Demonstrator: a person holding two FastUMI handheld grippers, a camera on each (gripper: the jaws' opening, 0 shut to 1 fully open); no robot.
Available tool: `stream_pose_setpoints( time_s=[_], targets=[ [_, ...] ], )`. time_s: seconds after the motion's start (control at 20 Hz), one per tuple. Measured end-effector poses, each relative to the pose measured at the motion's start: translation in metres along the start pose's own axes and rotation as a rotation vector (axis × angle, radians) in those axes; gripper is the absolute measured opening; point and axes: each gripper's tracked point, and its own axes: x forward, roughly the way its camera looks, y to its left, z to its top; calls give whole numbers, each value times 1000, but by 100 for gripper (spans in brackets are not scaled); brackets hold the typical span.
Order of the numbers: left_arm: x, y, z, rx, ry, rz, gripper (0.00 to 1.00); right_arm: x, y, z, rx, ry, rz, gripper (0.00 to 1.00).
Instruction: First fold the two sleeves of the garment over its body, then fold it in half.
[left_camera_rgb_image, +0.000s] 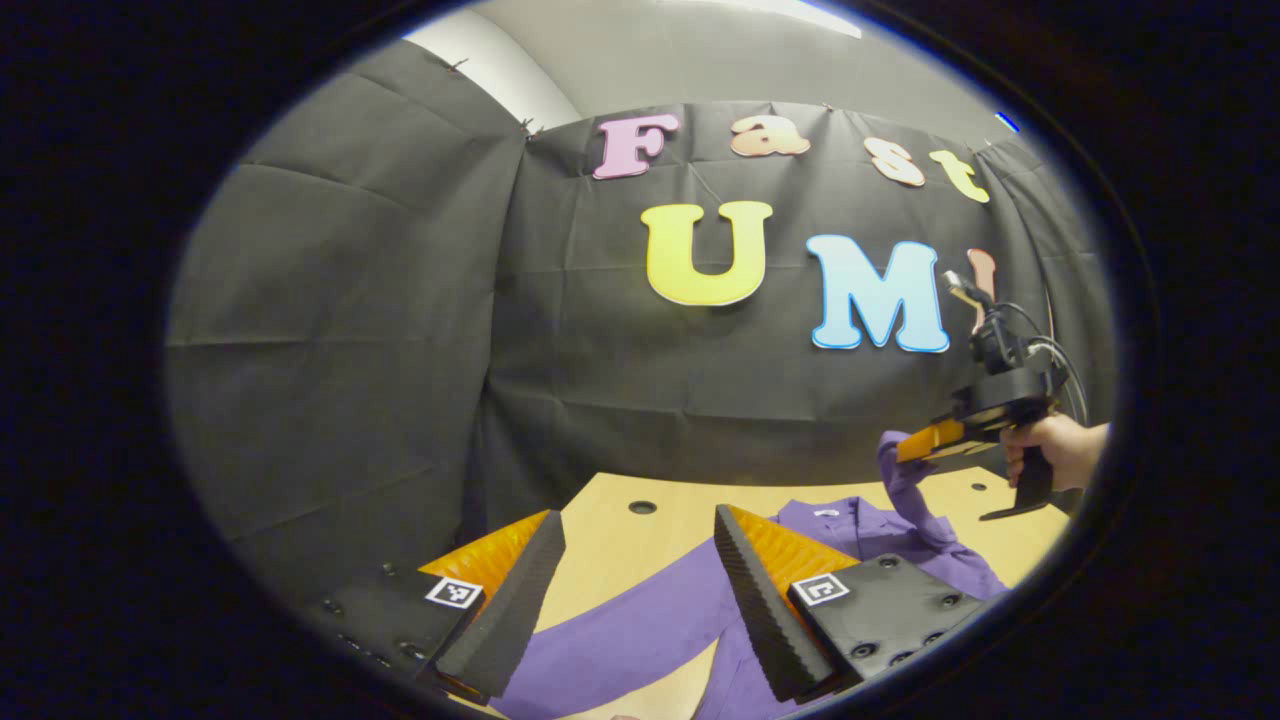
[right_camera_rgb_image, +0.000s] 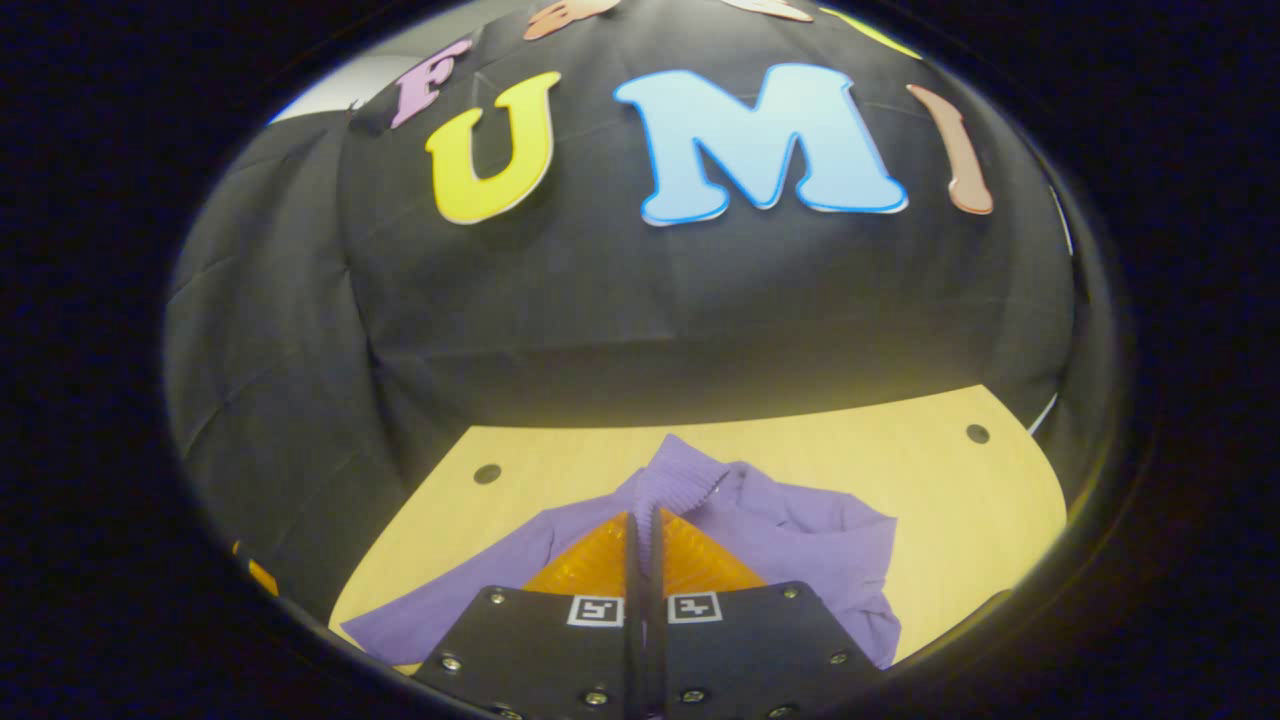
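Observation:
A purple long-sleeved garment (left_camera_rgb_image: 860, 535) lies on the light wooden table (left_camera_rgb_image: 610, 540). In the left gripper view my left gripper (left_camera_rgb_image: 640, 535) hangs open above the table, and one purple sleeve (left_camera_rgb_image: 640, 625) runs across below its fingers. At the right of that view the right gripper (left_camera_rgb_image: 915, 447), held by a hand (left_camera_rgb_image: 1060, 450), lifts the other sleeve's cuff (left_camera_rgb_image: 900, 475) off the table. In the right gripper view my right gripper (right_camera_rgb_image: 645, 515) is shut on that ribbed cuff (right_camera_rgb_image: 680, 475), with the garment's body (right_camera_rgb_image: 800, 550) spread beneath it.
The table has small round holes (right_camera_rgb_image: 487, 473) near its far corners, another hole (right_camera_rgb_image: 977, 433) at the right. The black cloth wall (left_camera_rgb_image: 420, 330) stands close behind the far edge. Bare wood (right_camera_rgb_image: 960, 500) shows to the right of the garment.

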Motion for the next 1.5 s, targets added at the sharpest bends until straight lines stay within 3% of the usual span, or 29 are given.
stream_pose_setpoints(
  time_s=[0.35,0.7,0.75,0.8,0.85,1.0,1.05,1.25,1.5],
  targets=[
    [-15,11,-17,-16,31,68,94,54,42,-76,-168,196,62,3],
    [-18,14,-28,-10,61,93,94,68,58,-108,-218,250,97,5],
    [-18,14,-30,-14,67,97,94,68,66,-108,-222,247,114,9],
    [-19,14,-31,-17,71,101,94,65,67,-105,-238,232,118,25],
    [-19,15,-33,-16,75,107,94,61,68,-103,-256,214,126,33],
    [-22,18,-45,-15,92,124,94,44,70,-100,-282,173,132,87],
    [-28,21,-52,-17,101,128,94,37,69,-97,-283,154,130,93],
    [-31,28,-73,-43,143,168,94,8,64,-85,-288,82,114,94],
    [-32,61,-135,-126,293,329,97,-49,61,-80,-275,-5,98,94]
  ],
)
